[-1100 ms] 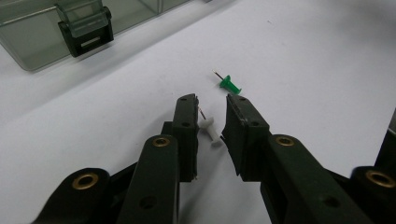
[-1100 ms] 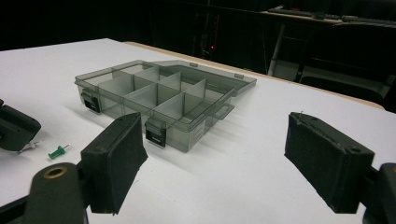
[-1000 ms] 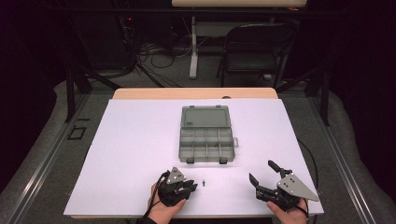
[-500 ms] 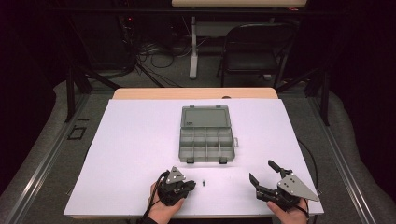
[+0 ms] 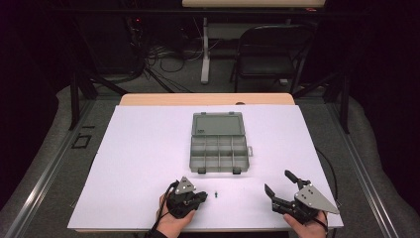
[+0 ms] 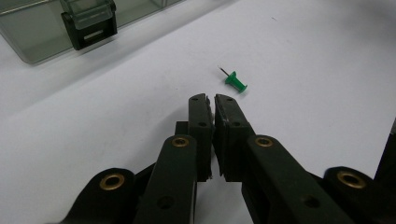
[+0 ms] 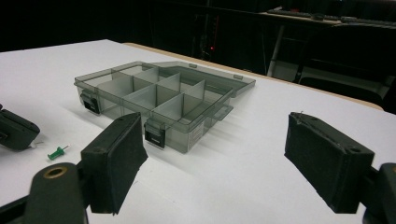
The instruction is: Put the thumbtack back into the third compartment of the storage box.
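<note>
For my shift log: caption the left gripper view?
Left gripper, fingers shut, empty, just short of green pushpin on white table.

Smoky translucent grey plastic compartment box (image 5: 218,144), glossy; small green plastic pushpin (image 6: 236,81) with metal point; matt white table sheet (image 5: 138,148), smooth; black matt gripper pads (image 7: 114,158), rough-textured, brass rivets

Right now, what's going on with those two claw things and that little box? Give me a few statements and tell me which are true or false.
1. The compartment box has its lid open. True.
2. The left gripper is clamped on the green pushpin. False: its jaws are shut with nothing between them, and the pin lies on the table just beyond.
3. The right gripper has its jaws wide apart. True.
4. The pushpin sits inside a compartment. False: it lies on the white table, in front of the box.
</note>
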Tool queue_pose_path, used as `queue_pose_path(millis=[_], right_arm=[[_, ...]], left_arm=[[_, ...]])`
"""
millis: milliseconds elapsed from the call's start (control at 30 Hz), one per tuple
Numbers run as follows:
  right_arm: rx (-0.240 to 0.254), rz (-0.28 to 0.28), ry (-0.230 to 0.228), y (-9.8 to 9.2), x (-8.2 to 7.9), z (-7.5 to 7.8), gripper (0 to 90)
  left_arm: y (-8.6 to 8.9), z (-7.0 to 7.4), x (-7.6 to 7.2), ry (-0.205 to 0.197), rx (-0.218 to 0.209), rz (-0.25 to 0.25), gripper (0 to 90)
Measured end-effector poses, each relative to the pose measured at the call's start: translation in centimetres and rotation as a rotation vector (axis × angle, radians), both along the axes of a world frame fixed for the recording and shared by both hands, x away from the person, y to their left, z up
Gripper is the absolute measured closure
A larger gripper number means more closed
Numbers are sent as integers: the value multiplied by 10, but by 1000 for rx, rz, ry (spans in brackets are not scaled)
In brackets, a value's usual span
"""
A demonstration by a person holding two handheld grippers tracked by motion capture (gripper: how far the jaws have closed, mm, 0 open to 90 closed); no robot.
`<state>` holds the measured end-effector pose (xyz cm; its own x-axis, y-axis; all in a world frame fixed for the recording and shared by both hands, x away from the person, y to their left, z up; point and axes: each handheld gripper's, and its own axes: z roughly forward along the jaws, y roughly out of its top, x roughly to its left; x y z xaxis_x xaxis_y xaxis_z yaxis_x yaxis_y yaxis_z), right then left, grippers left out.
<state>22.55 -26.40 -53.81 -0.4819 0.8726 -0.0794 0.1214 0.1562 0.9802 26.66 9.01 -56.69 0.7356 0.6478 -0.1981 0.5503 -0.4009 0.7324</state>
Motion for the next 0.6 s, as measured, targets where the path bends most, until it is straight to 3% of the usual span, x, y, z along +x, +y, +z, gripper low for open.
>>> queue_pose_path(millis=[400, 600], right_arm=[[-2, -1, 0, 0, 0, 0, 190], [-1, -1, 0, 0, 0, 0, 190]], left_arm=[[3, 5, 1, -11, -28, 15, 860], [7, 19, 3, -35, -57, 19, 860]])
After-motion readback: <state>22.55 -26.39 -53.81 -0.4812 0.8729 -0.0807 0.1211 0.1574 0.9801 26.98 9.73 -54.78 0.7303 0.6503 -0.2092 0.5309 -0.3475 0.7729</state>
